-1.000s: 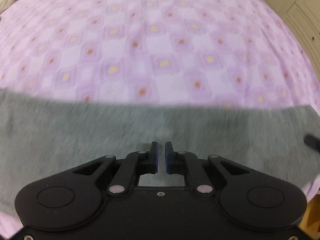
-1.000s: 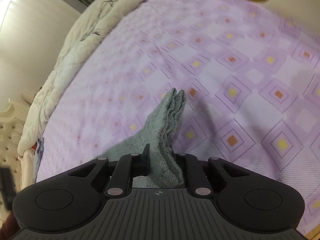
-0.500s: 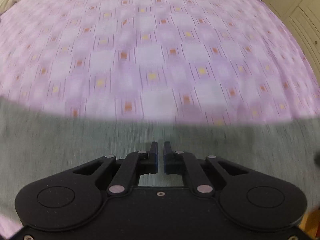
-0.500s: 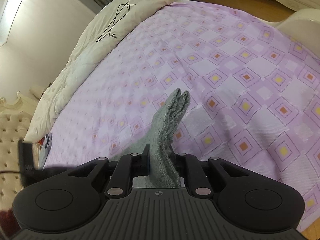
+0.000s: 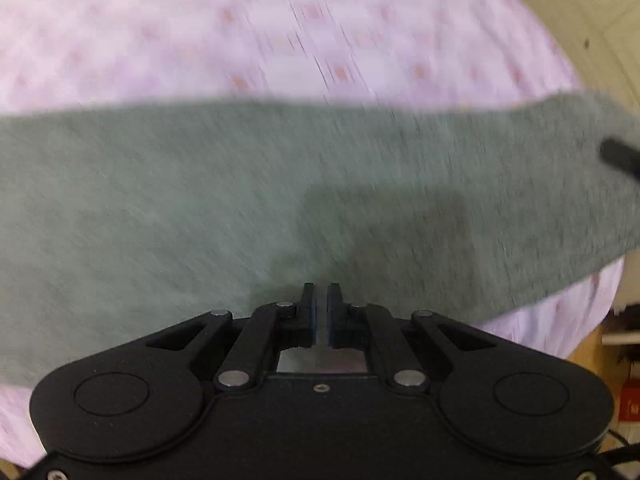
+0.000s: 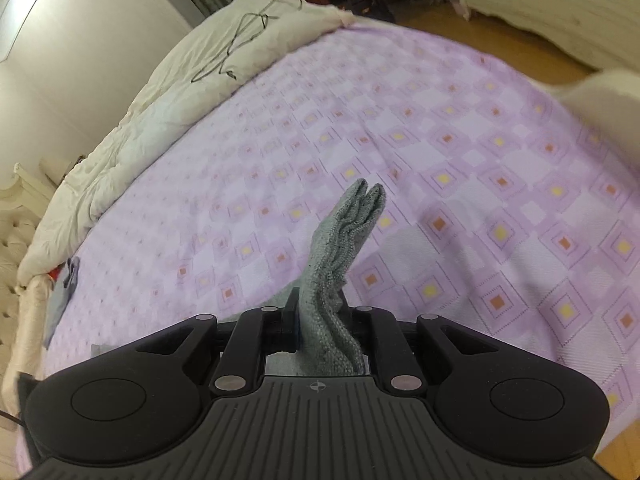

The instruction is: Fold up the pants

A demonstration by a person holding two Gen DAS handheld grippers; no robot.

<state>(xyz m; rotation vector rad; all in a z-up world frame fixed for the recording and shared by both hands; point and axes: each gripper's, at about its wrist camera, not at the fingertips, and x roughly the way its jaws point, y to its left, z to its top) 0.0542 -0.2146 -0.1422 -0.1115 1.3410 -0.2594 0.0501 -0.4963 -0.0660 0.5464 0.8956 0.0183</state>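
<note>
The grey-green pants (image 5: 240,200) lie as a wide band across the purple patterned bed sheet (image 5: 280,40) in the blurred left wrist view. My left gripper (image 5: 321,292) hangs just above the cloth with its jaws nearly together and nothing between them. My right gripper (image 6: 320,304) is shut on a bunched end of the pants (image 6: 344,240), which sticks up and forward from between the jaws, lifted off the sheet (image 6: 440,160). A dark tip of the other gripper (image 5: 620,156) shows at the right edge over the pants.
A cream duvet (image 6: 180,92) is piled along the far left side of the bed. A tufted headboard (image 6: 12,248) stands at the left. Wooden floor (image 6: 480,28) and white furniture lie beyond the bed's far edge. Cupboard doors (image 5: 600,20) stand at the right.
The left gripper has moved forward over the pants, which now fill far more of its view. The right gripper has lifted and tilted up, still holding the bunched end.
</note>
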